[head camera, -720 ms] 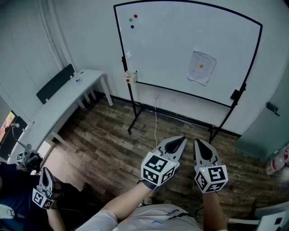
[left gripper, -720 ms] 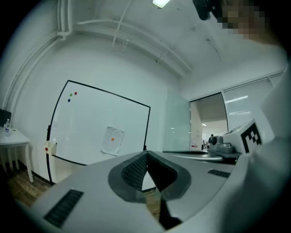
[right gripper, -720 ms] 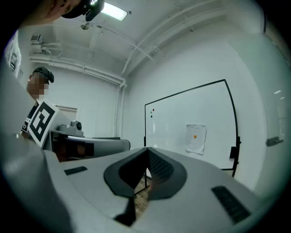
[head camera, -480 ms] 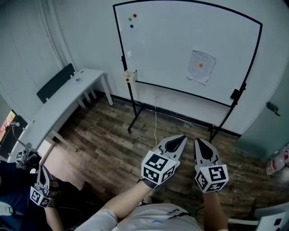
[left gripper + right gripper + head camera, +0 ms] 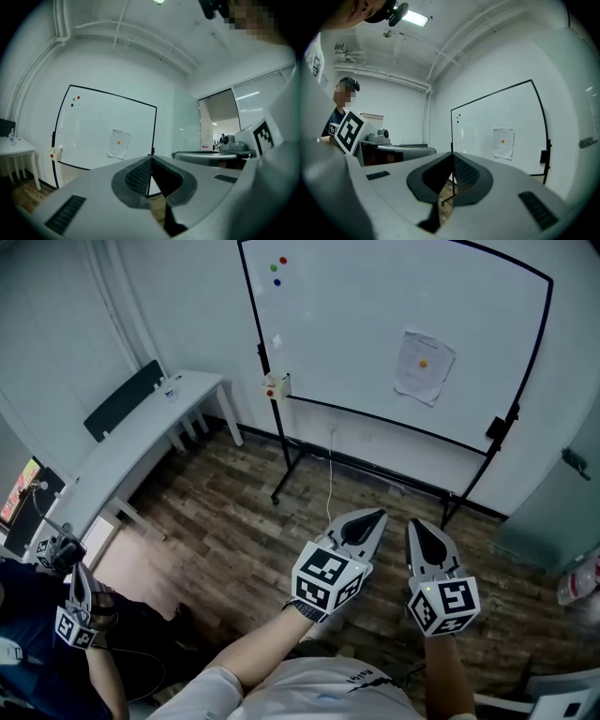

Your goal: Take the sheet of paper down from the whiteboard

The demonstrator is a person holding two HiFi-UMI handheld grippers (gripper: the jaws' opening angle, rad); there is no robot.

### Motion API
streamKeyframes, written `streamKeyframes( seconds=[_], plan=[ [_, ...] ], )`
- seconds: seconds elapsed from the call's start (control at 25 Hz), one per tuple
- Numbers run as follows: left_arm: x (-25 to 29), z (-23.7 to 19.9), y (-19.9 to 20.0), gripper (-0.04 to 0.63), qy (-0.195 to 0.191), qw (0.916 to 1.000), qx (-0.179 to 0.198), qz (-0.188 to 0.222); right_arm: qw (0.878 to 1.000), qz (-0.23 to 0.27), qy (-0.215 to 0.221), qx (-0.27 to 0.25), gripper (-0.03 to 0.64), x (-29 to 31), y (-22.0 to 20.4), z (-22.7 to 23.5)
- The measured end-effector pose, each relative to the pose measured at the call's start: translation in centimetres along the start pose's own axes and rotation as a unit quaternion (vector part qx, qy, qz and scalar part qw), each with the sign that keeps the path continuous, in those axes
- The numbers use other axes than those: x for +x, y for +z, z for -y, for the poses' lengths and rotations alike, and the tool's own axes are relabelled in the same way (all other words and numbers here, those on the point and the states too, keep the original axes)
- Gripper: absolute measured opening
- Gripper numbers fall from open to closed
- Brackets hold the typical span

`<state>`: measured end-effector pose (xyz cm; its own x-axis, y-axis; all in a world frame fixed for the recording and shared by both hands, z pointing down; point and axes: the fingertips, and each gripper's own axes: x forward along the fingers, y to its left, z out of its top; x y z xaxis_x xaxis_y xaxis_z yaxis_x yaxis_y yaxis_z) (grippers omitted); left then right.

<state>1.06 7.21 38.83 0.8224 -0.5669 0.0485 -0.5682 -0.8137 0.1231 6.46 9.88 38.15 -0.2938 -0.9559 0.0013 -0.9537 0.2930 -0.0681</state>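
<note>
- The whiteboard [image 5: 356, 334] stands on the floor [image 5: 234, 531] in the upper middle and right of the head view, close before the back wall.
- The sheet of paper [image 5: 424, 367] hangs on the board's right half, with one magnet [image 5: 423, 363] on it.
- Three more magnets [image 5: 279, 268] sit at the board's upper left corner.
- A small box [image 5: 276, 385] hangs on the board's left post.
- A table [image 5: 131, 451] runs along the left wall, with a bottle [image 5: 172, 390] at its far end.
- The left gripper [image 5: 380, 514] and right gripper [image 5: 412, 523] lie side by side at lower centre, well apart from the board.
- A second person [image 5: 37, 634] is at the lower left corner.
</note>
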Motion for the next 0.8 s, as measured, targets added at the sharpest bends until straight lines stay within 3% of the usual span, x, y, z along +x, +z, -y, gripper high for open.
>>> streamKeyframes(
  seconds=[0.28,0.8],
  plan=[
    [0.2,-0.7,0.5,0.011,0.016,0.9998,0.012,0.002,1.0,0.011,0.006,-0.001,0.011,0.2,0.6,0.4],
    [4.0,-4.5,1.8,0.011,0.004,0.9998,0.009,0.015,1.0,0.008,-0.009,-0.007,0.011,4.8,0.5,2.5]
  ],
)
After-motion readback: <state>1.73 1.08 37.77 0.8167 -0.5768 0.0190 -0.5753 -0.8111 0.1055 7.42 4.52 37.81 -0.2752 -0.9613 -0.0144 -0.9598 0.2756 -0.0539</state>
